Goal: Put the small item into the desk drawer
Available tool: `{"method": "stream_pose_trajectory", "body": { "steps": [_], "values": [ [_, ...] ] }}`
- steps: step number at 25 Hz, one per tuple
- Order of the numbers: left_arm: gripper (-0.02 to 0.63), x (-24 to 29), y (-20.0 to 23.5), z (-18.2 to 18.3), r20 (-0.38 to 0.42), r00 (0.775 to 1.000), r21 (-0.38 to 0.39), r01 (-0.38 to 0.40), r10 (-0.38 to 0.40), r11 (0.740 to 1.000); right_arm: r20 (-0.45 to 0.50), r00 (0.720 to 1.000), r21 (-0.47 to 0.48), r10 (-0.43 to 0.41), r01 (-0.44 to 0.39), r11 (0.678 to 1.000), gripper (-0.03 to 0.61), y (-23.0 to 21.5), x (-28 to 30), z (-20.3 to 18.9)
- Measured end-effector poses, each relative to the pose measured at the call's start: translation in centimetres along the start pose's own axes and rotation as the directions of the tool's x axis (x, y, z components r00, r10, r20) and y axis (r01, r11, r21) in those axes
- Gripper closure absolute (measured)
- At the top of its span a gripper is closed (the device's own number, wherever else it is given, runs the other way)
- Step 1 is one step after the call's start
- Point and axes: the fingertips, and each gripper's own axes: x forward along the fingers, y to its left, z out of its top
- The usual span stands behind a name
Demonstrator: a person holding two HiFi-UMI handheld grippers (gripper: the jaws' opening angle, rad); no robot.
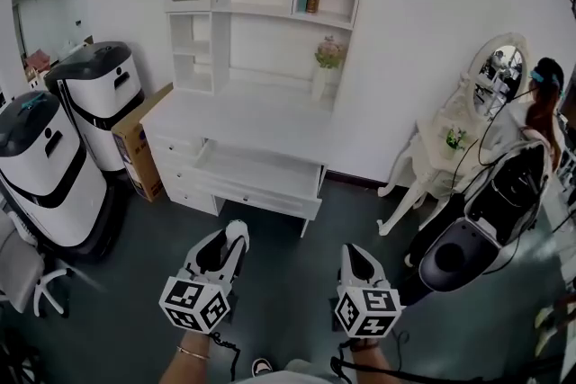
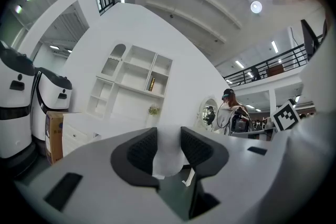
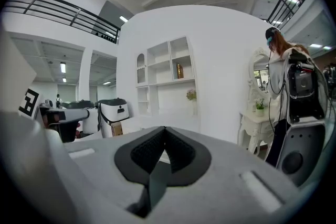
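Looking down in the head view, the white desk [image 1: 236,120] is seen against the wall, its drawer [image 1: 256,173] standing open. The left gripper [image 1: 236,235] and the right gripper [image 1: 354,254] are held well apart from it, above the dark floor. In the left gripper view, a small white item [image 2: 167,157] is seen between the pads, seemingly clamped, though it is hardly separated from the white wall behind. In the right gripper view, the jaws are pressed together with nothing between them.

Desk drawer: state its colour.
The drawer is white; the head view shows it best.
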Motion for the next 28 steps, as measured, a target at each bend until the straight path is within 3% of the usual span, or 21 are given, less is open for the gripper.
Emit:
{"method": "stream_pose_trajectory", "body": {
  "steps": [14,28],
  "values": [
    [0.474,4.3,4.4,-1.7,-0.039,0.999,-0.038,-0.009,0.007,0.999,-0.038,0.998,0.022,-0.052,0.053,0.998,0.574,-1.6,5.2,-1.1],
    [0.474,15.8,10.1,0.7,-0.056,0.994,-0.014,-0.093,0.092,0.996,-0.047,0.998,0.026,0.032,-0.031,0.999,0.574,-5.0,19.2,3.1]
  ]
}}
